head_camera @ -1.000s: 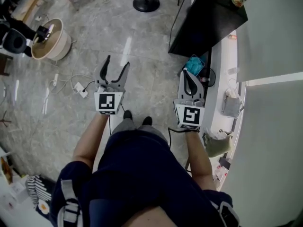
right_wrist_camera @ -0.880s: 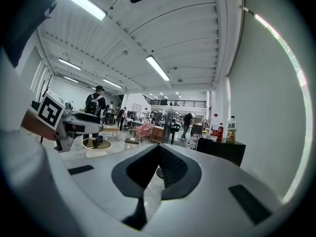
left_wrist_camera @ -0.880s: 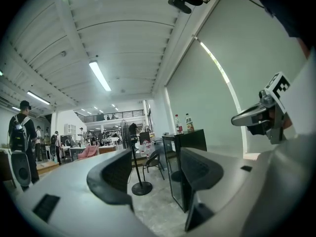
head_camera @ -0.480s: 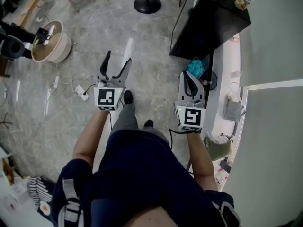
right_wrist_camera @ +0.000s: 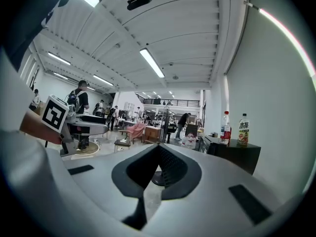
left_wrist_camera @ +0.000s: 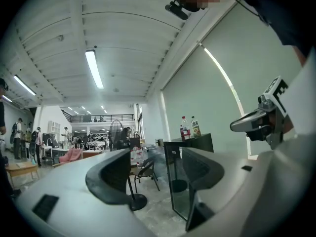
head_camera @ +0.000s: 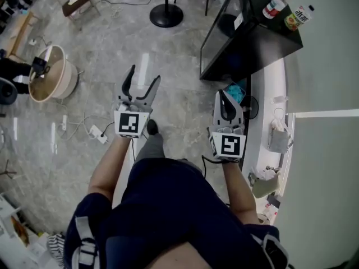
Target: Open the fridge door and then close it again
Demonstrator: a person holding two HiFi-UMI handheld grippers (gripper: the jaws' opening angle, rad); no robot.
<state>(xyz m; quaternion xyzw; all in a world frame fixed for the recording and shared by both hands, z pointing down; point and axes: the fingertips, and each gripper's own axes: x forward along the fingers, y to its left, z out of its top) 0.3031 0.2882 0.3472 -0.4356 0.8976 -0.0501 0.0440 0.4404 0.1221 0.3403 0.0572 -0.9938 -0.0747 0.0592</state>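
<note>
The fridge (head_camera: 252, 35) is a small black cabinet with a glass door (head_camera: 217, 35), standing ahead and to the right; its door looks closed. Two bottles (head_camera: 277, 3) stand on top of it. My left gripper (head_camera: 143, 74) hangs over the bare floor, left of the fridge, open with nothing between its fingers. My right gripper (head_camera: 225, 94) is shut and empty, a short way in front of the fridge's near corner. The left gripper view shows the glass door (left_wrist_camera: 175, 181) beyond the spread jaws. In the right gripper view the fridge (right_wrist_camera: 237, 157) is at the right.
A round black stand base (head_camera: 166, 15) sits on the floor left of the fridge. A beige tub (head_camera: 50, 80) and a power strip (head_camera: 96, 132) with cables lie to the left. A white ledge (head_camera: 263, 116) with bags runs along the right wall. A teal bundle (head_camera: 235, 91) lies by the fridge.
The person has walked forward, carrying both grippers nearer the fridge, which now shows larger. The left jaws stand a little wider. The right gripper stays shut.
</note>
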